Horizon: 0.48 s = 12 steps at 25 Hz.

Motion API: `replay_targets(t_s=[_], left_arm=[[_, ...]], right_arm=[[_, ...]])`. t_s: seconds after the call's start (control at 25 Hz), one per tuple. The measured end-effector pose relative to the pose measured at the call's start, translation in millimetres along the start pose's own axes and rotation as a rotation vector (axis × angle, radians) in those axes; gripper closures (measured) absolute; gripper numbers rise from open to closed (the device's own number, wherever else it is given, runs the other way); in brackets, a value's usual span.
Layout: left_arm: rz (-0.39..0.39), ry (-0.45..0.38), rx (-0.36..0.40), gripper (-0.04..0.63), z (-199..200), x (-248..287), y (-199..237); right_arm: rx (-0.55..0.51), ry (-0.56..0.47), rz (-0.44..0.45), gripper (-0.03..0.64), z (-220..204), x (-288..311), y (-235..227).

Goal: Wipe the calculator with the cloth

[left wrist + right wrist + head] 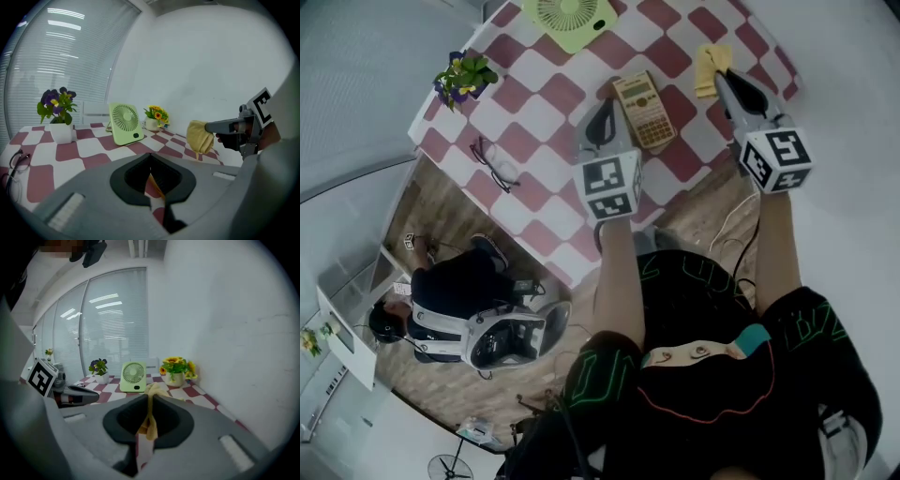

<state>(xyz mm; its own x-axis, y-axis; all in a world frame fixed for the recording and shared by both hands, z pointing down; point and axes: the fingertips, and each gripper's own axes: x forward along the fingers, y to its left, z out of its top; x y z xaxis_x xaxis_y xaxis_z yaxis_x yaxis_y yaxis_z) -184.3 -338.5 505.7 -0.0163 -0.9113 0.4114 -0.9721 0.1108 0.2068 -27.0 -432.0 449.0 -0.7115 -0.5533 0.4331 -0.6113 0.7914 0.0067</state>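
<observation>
A gold calculator [643,110] lies flat on the red-and-white checked table [546,86]. My left gripper [602,107] hovers just left of it, jaws shut with nothing held. In the left gripper view only a thin gold edge of the calculator [157,185] shows past the shut tips of the left gripper [151,165]. My right gripper [722,77] is to the right of the calculator, shut on a yellow cloth [711,67]. In the left gripper view the cloth [200,136] hangs bunched from the right gripper [213,126] above the table. In the right gripper view the cloth [150,423] is pinched in the right gripper [150,398].
A green desk fan [570,19] stands at the far edge. A white pot of purple flowers [464,78] sits at the far left corner, a pot of yellow flowers [156,118] by the wall. Glasses [495,164] lie left of the left gripper.
</observation>
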Motion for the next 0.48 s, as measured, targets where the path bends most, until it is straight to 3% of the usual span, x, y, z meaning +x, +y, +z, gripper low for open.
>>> replay_targets(t_s=[0.28,0.48], left_arm=[[0.009,0.025,-0.029,0.584,-9,8,18],[0.05,0.02,-0.057,0.584,-6,10,29]], right_arm=[[-0.214,0.083,0.203,0.581,4,62,43],[-0.433,0.144,0.358,0.581,3,95,77]])
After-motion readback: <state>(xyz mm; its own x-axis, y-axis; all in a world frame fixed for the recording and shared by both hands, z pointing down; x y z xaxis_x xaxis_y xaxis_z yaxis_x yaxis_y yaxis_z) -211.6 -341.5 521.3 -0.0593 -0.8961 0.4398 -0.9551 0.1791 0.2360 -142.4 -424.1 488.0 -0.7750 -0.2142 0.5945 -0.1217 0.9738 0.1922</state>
